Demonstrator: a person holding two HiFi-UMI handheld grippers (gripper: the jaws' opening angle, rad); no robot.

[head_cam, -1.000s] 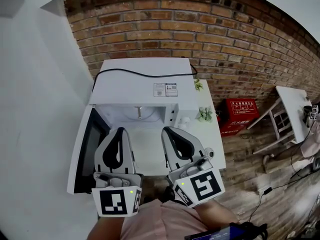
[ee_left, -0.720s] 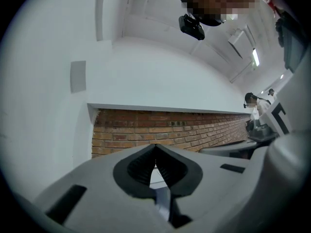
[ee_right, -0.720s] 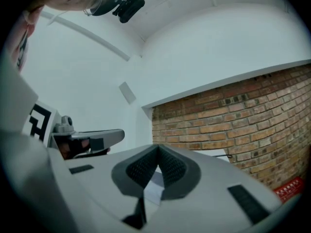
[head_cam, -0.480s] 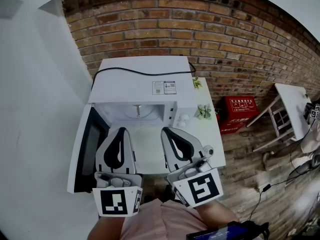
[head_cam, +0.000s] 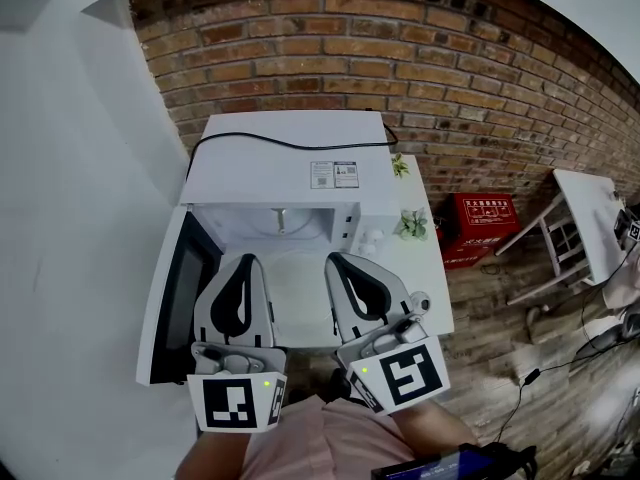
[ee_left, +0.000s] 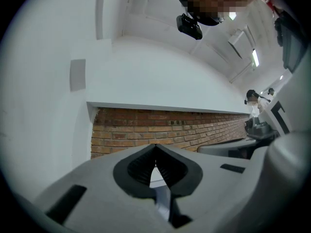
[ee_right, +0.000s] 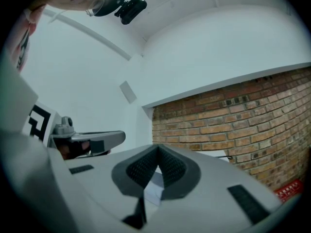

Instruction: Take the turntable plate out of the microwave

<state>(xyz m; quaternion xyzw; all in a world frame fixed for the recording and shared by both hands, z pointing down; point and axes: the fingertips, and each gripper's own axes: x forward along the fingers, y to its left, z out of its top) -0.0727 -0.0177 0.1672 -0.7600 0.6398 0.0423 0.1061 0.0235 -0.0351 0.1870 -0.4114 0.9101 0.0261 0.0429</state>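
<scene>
Against a second ago, next to nothing different: left hand-held gripper (head_cam: 246, 261) and right hand-held gripper (head_cam: 338, 261) in the same spots side by side, at 6 o'clock of the open microwave (head_cam: 290, 163). Only a slight shift of the framing. Jaws of the left one pressed together as before, with nothing between them. Same for the right: closed tip to tip and empty.

Around them, left to right: plain white wall (head_cam: 70, 218) at 9 o'clock. Microwave door (head_cam: 178, 298) swung out toward 8 o'clock, its dark window facing inward. White counter (head_cam: 428, 293) under the microwave, with bare surface showing at 4 o'clock of the oven. Black cord (head_cam: 290, 148) draped across the microwave top, and a printed label (head_cam: 335, 175) near the front edge of that top. Small green plant (head_cam: 410, 226) on the counter at 3 o'clock of the cavity. Brick wall (head_cam: 420, 58) from 12 through 2 o'clock. Red box (head_cam: 478, 223) low against the bricks, well apart from the counter. White chair (head_cam: 575, 223) further toward 3 o'clock, on a wood-toned floor (head_cam: 500, 368).

Turntable plate (head_cam: 288, 232) inside the microwave cavity, at 12 o'clock of both grippers and apart from them. Pale and round, and hard to separate from the white cavity floor. Only a curved rear part in view, with the front cut off by the cavity edge and the gripper tips.
</scene>
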